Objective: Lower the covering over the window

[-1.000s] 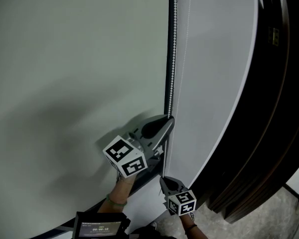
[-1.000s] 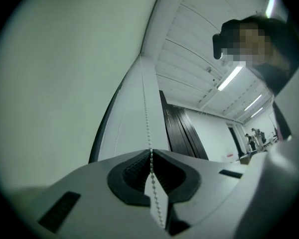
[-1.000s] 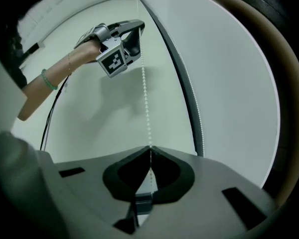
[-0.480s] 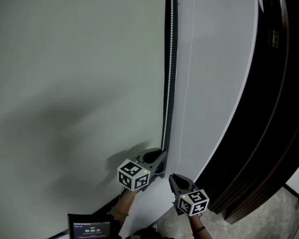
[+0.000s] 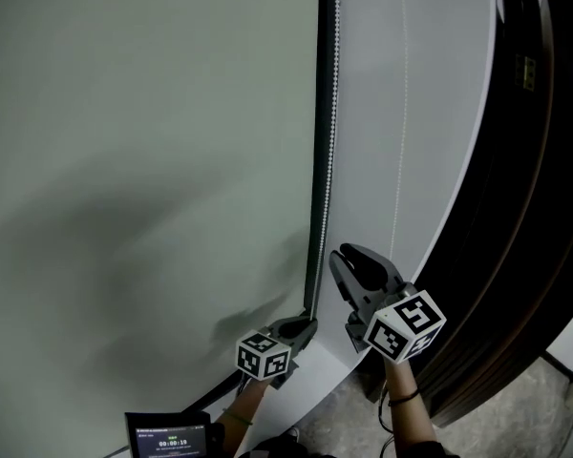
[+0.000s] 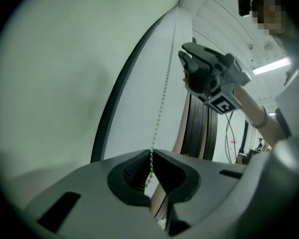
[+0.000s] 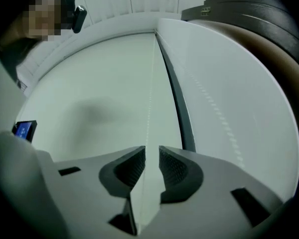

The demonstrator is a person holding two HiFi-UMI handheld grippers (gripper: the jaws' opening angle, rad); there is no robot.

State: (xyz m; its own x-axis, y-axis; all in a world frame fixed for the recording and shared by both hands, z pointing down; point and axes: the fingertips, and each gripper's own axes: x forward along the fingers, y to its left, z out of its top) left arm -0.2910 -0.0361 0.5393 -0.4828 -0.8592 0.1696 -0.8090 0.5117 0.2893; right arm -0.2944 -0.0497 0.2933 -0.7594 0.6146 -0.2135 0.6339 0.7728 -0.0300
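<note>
A white bead chain [image 5: 330, 141] hangs along the dark window frame [image 5: 316, 189], beside the white blind [image 5: 420, 113]. My left gripper [image 5: 308, 325] is low on the chain and shut on it; in the left gripper view the beads [image 6: 162, 108] run up out of its closed pads [image 6: 134, 171]. My right gripper [image 5: 343, 255] is higher, just right of the chain, jaws a little apart. In the right gripper view a thin strand [image 7: 150, 98] runs up in line with the narrow gap of this gripper [image 7: 152, 154]. A second faint strand [image 5: 400, 141] lies against the blind.
A pale green wall [image 5: 143, 160] fills the left. Dark stacked panels [image 5: 530, 218] stand right of the blind, with grey floor [image 5: 559, 399] below them. A small lit screen [image 5: 175, 437] sits at the bottom edge by the person's left arm.
My left gripper has gone down along the chain, still shut on it. My right gripper has risen from below the left one to above it. The faint second strand has shifted right.
</note>
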